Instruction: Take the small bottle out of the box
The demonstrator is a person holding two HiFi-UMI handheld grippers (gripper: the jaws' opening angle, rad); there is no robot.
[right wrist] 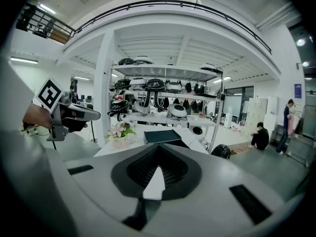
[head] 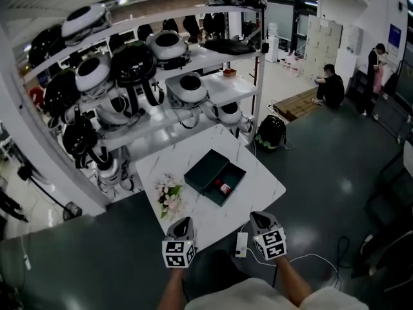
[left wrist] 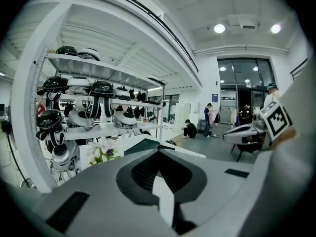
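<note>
An open dark box [head: 222, 181] lies on the white table [head: 264, 189], its lid [head: 205, 168] set beside it on the left. Inside it rests the small bottle [head: 224, 188], red and white. Both grippers hover at the table's near edge, well short of the box. My left gripper [head: 182, 221] and my right gripper [head: 259, 217] point toward it, both shut and empty. In the right gripper view the box [right wrist: 163, 136] shows past the closed tips [right wrist: 159, 146]. The left gripper view shows its edge [left wrist: 143, 144] beyond the tips [left wrist: 158, 152]. The bottle is hidden in both gripper views.
A bunch of pale flowers [head: 169, 196] lies on the table left of the box. A small white device [head: 242, 243] with a cable sits at the near edge between the grippers. Shelves of helmets [head: 129, 76] stand behind the table. People [head: 332, 86] are far off to the right.
</note>
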